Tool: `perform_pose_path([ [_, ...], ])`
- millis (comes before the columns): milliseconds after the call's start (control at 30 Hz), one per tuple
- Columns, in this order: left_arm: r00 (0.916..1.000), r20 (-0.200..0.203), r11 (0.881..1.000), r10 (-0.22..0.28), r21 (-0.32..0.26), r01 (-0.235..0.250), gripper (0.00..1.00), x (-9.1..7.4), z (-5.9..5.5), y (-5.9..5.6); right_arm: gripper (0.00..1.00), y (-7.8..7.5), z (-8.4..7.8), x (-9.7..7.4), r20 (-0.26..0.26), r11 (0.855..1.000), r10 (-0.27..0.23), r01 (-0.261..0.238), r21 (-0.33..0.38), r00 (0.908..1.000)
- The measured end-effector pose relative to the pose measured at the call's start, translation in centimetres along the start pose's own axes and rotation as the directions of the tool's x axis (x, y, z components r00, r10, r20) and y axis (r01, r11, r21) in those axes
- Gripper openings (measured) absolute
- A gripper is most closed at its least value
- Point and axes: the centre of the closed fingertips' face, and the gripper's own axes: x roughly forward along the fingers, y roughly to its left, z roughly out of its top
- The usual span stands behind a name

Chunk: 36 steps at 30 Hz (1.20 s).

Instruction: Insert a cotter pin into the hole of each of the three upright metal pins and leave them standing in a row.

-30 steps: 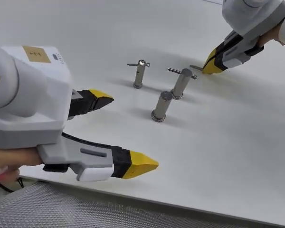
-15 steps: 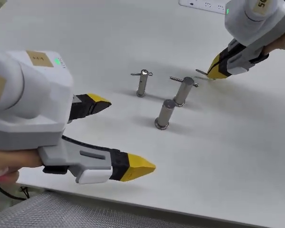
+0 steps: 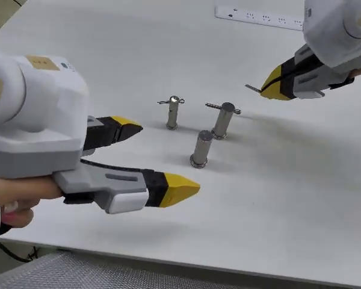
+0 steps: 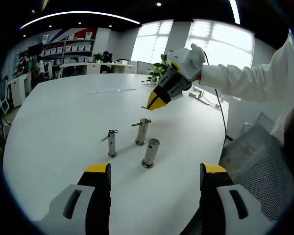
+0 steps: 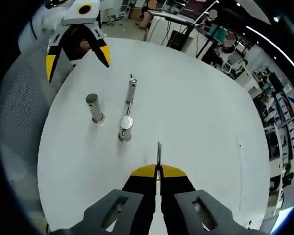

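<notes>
While the left gripper [image 3: 167,156] holds its yellow-tipped jaws spread wide on the near side of the bare, smooth cylindrical steel pin [image 3: 201,149], the right gripper [image 3: 266,90] pinches a thin wire cotter pin [image 3: 253,88] beyond that pin. Just behind it on the matte white table [image 3: 289,198], the second steel pin [image 3: 223,120] and third steel pin [image 3: 172,112] each carry a crosswise wire.

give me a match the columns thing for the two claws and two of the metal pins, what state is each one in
1 left claw
2 right claw
3 nearest metal pin
4 far left metal pin

a fitted cotter pin through its top
b open, holding nothing
c nothing through it
d shut on a loose cotter pin

Pairs: 1-b, 2-d, 3-c, 4-a
</notes>
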Motion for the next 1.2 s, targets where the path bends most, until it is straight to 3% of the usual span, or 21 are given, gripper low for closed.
perform_pose_path([
  [133,0.9998,0.022,1.000,0.000,0.004,0.000,0.69,0.0,1.2,0.2,0.00,0.3,0.4,-1.1,0.027,0.998,-0.060,0.061,-0.034,0.9979],
  [300,0.9981,0.060,1.000,-0.010,-0.001,0.010,0.66,0.1,3.0,0.4,0.00,0.5,0.5,-2.0,0.050,0.995,-0.091,0.093,-0.039,0.9946],
  [400,0.9978,0.063,1.000,-0.022,0.005,0.021,0.64,0.5,3.6,0.4,0.00,0.6,1.0,-2.7,0.070,0.989,-0.133,0.137,-0.059,0.9886],
  [567,0.9960,0.069,0.998,-0.057,0.014,0.056,0.62,1.3,4.6,-0.2,0.00,1.3,1.8,-3.4,0.095,0.979,-0.161,0.171,-0.108,0.9824],
  [633,0.9942,0.079,0.997,-0.073,0.009,0.073,0.60,1.8,5.1,-0.6,0.00,1.2,2.1,-3.7,0.097,0.970,-0.200,0.211,-0.122,0.9750],
  [733,0.9920,0.090,0.996,-0.088,0.008,0.088,0.57,2.5,5.8,-0.9,0.00,0.9,2.6,-4.4,0.099,0.946,-0.277,0.289,-0.149,0.9559],
  [833,0.9886,0.106,0.994,-0.108,0.006,0.108,0.55,3.1,6.5,-1.3,0.00,1.4,3.2,-4.7,0.117,0.937,-0.300,0.315,-0.152,0.9469],
  [1000,0.9857,0.119,0.993,-0.119,0.008,0.119,0.49,3.9,7.3,-1.7,0.00,2.3,4.0,-5.0,0.123,0.926,-0.306,0.325,-0.190,0.9440],
  [1133,0.9829,0.126,0.991,-0.134,0.022,0.132,0.45,4.3,8.0,-1.9,0.00,2.7,4.9,-5.4,0.136,0.915,-0.325,0.347,-0.206,0.9360],
  [1200,0.9818,0.126,0.990,-0.142,0.031,0.139,0.41,4.4,8.2,-2.1,0.00,3.0,5.3,-5.5,0.142,0.916,-0.320,0.345,-0.206,0.9365],
])
